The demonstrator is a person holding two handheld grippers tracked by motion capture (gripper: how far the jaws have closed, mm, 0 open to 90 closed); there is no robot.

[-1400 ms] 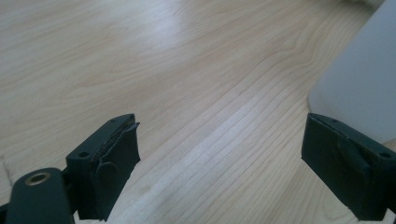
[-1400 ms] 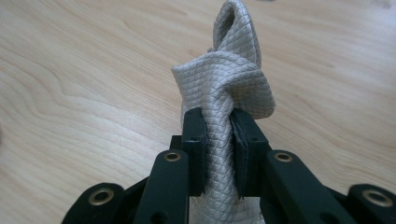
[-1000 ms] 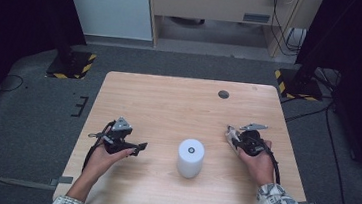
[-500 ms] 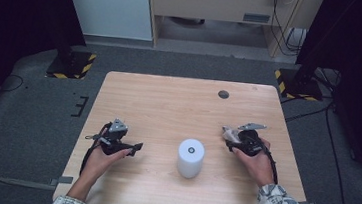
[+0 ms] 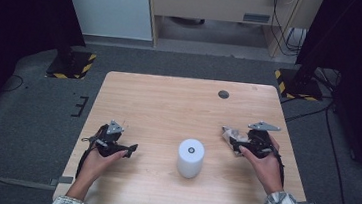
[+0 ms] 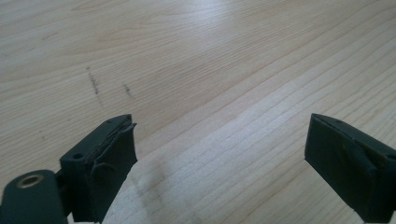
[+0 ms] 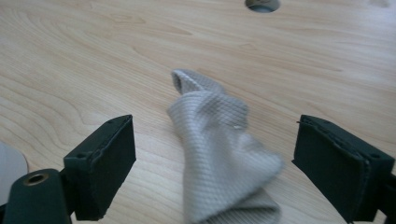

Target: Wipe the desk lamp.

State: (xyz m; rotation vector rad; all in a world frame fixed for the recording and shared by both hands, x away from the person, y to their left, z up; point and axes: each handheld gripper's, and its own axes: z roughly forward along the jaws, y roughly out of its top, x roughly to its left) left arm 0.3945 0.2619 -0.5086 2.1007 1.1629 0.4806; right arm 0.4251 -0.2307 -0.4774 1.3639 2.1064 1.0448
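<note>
Since a second ago the right gripper [image 7: 212, 154] has just been opening its jaws, and they now stand wide with the grey cloth [image 7: 219, 140] loose between them, the pads off it. The cloth lies crumpled on the table [image 5: 168, 106]. The left gripper [image 6: 219, 158] rests wide open over bare wood, left of the white cylinder [image 5: 190, 157]

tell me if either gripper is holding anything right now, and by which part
Nothing is held. The right gripper has just been opening; the grey cloth lies between its jaws, pads clear of it. The left gripper is open over bare table.
</note>
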